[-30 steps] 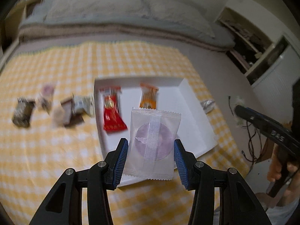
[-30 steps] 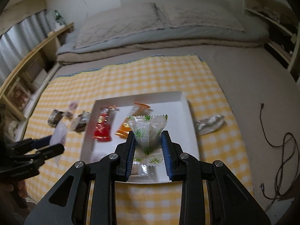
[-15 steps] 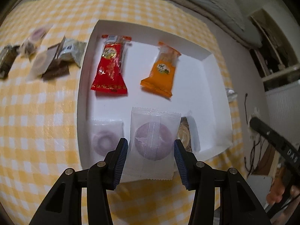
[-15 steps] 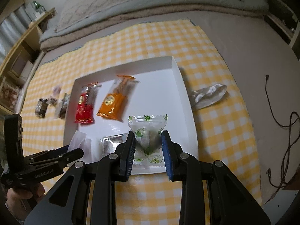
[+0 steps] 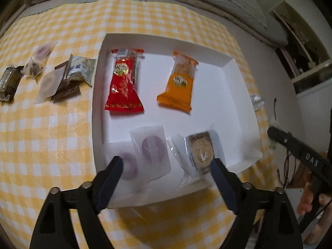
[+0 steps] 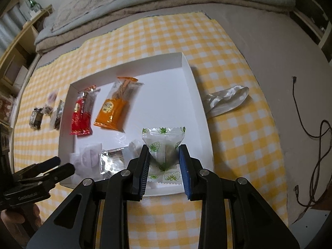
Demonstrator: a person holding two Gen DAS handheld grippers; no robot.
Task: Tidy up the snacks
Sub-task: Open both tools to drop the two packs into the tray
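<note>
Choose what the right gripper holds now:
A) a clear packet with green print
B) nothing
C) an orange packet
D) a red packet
A: the right gripper is shut on the clear packet with green print, above the white tray.

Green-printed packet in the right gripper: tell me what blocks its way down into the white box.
Nothing visible does. The green-printed packet sits clamped in the right gripper over the white box, whose floor beneath looks bare.

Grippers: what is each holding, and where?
Left gripper, jaws opening: nothing. Right gripper: clear green-printed snack packet, pinched across its lower half.
</note>
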